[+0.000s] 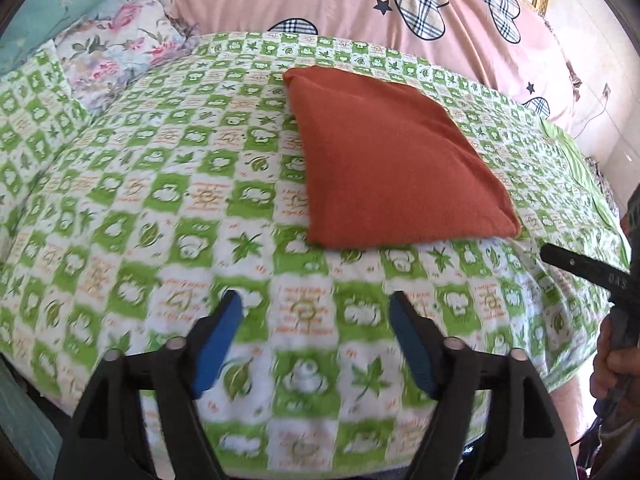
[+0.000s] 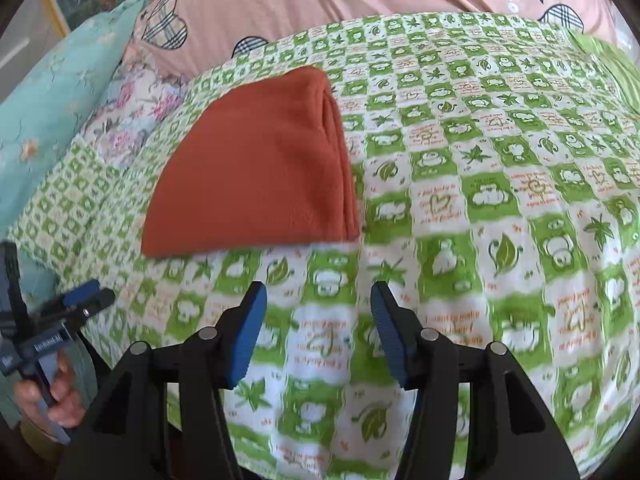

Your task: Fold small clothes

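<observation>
A rust-orange garment [image 1: 396,164] lies folded into a thick rectangle on the green-and-white checked sheet [image 1: 180,208]. It also shows in the right wrist view [image 2: 256,176], with its stacked folded edges facing right. My left gripper [image 1: 314,300] is open and empty, held above the sheet short of the garment's near edge. My right gripper [image 2: 318,292] is open and empty, also short of the garment's near edge and a little to its right. The left gripper shows at the left edge of the right wrist view [image 2: 86,296]; part of the right one shows at the right edge of the left wrist view [image 1: 580,266].
A pink quilt with plaid hearts [image 1: 340,4] is piled behind the sheet. A floral pillow [image 1: 116,44] and a teal pillow [image 2: 60,92] lie at the back left. The bed's near edge runs just under both grippers.
</observation>
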{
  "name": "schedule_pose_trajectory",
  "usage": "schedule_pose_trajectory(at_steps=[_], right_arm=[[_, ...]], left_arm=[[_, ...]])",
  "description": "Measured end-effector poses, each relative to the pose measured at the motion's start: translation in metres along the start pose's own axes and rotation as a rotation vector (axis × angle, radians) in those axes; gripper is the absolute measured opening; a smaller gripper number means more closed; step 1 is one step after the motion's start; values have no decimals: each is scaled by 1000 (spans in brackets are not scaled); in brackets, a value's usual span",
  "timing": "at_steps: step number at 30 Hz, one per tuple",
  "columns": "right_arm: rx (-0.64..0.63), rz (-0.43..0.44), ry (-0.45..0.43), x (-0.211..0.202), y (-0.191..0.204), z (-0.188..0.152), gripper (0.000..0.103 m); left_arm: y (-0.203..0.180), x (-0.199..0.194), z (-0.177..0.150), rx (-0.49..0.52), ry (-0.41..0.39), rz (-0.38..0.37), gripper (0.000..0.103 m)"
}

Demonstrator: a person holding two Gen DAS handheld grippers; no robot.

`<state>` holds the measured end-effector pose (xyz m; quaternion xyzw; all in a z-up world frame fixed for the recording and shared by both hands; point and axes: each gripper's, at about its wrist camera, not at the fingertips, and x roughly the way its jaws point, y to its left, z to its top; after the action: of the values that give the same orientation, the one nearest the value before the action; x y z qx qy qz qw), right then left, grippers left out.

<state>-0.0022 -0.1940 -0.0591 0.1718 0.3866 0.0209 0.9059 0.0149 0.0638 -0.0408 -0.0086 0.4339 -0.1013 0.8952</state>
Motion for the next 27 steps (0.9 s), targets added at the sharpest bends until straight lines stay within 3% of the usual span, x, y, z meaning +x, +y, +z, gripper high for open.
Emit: schedule_pose_trajectory(at_steps=[3, 8, 13, 19, 27], right_arm=[[-33, 3, 16, -2, 8, -10, 57], [-102, 3, 26, -9, 23, -19, 67], [-144, 22, 23, -23, 29, -27, 86], [-116, 41, 57, -11, 25, -30, 86], [-129, 35, 51, -7, 28, -15, 89]], left_arm=[[-3, -7, -6, 20, -5, 32, 85], [-9, -13, -15, 46, 17, 108, 86], [-14, -27, -28, 92, 24, 146, 89], [-22, -28, -34, 119, 13, 153, 93], [-26, -11, 0, 137, -5, 193, 94]])
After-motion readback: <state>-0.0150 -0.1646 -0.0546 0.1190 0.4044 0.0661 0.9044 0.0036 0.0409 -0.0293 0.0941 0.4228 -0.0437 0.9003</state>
